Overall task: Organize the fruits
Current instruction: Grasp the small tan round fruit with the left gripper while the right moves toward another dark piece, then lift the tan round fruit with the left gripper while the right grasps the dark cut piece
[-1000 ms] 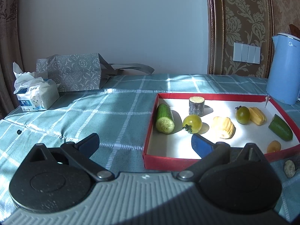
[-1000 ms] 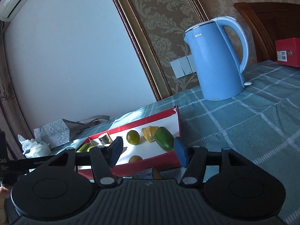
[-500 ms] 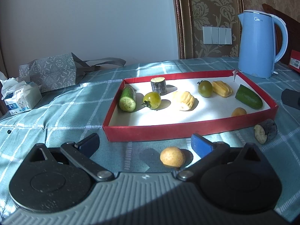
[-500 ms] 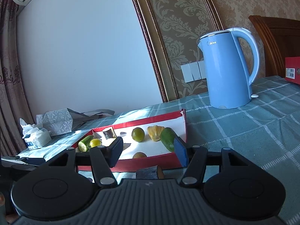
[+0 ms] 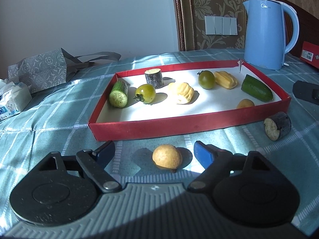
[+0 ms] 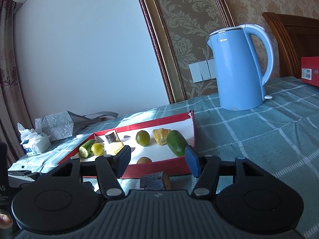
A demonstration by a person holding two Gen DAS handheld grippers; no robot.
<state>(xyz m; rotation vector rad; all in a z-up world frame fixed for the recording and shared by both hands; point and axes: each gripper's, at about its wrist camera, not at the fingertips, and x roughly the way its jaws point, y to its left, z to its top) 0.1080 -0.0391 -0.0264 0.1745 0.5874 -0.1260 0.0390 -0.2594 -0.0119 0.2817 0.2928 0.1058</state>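
The left claw, jaws just closing but still spread, brackets the yellow fruit before the red tray; center it, pinch gently. The right claw waits spread, holding nothing.

A matt checked cloth covers the table. The red tray looks like cardboard, white paper inside. The blue kettle is smooth, glossy plastic. The bag is patterned paper. The grippers' bodies are ribbed matt plastic.
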